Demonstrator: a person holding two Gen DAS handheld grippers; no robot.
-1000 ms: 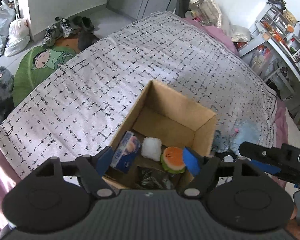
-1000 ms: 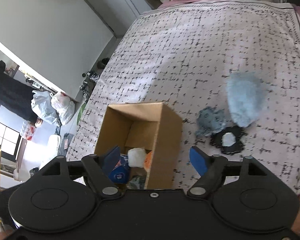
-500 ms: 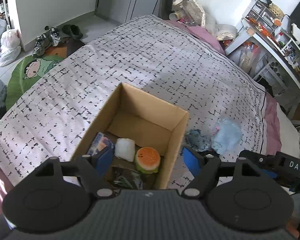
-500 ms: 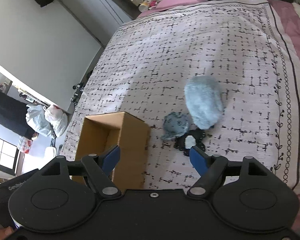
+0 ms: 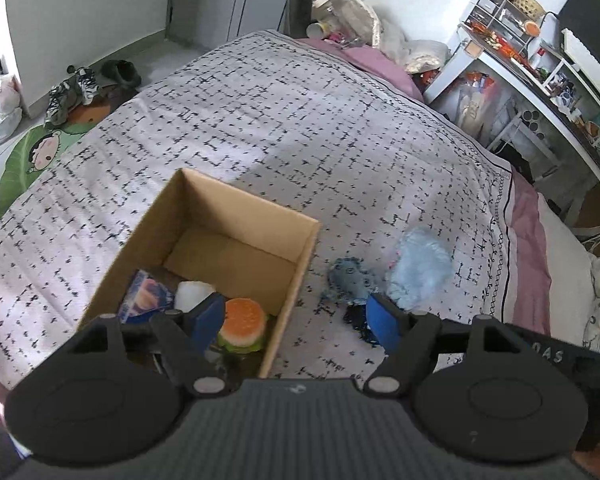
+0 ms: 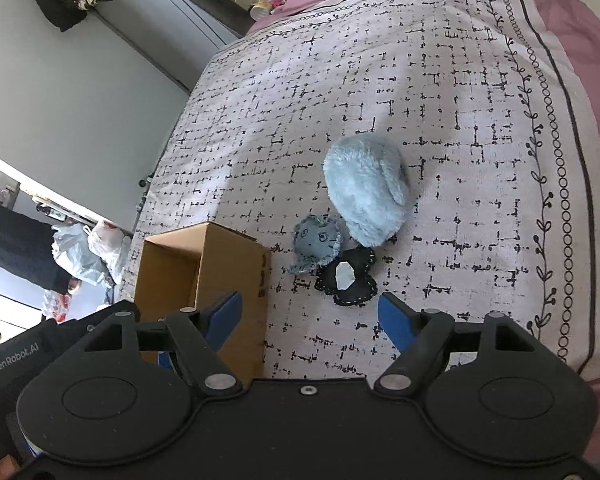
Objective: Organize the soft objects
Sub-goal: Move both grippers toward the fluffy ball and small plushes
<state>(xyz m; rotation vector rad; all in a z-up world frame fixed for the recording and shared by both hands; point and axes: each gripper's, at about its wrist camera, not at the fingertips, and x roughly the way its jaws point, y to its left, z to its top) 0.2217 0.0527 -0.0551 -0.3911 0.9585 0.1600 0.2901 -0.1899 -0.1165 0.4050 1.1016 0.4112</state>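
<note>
On my left, the cardboard box (image 5: pixel 204 248) on the bed (image 5: pixel 300 128) already holds a burger toy (image 5: pixel 242 326) and a white soft piece (image 5: pixel 192 294), with my left gripper (image 5: pixel 296 322) above its near end, jaws spread and empty. To the right lie a grey plush (image 6: pixel 318 242), black pad (image 6: pixel 350 280) and fluffy blue plush (image 6: pixel 366 190); my right gripper (image 6: pixel 310 312), jaws spread, should descend onto one next, I judge. Casings read "GenRobot.AI" and "DAS".

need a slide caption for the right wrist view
Open right gripper above a patterned bedspread, facing three soft toys: fluffy blue plush, denim toy, black pouch, beside a cardboard box.
</note>
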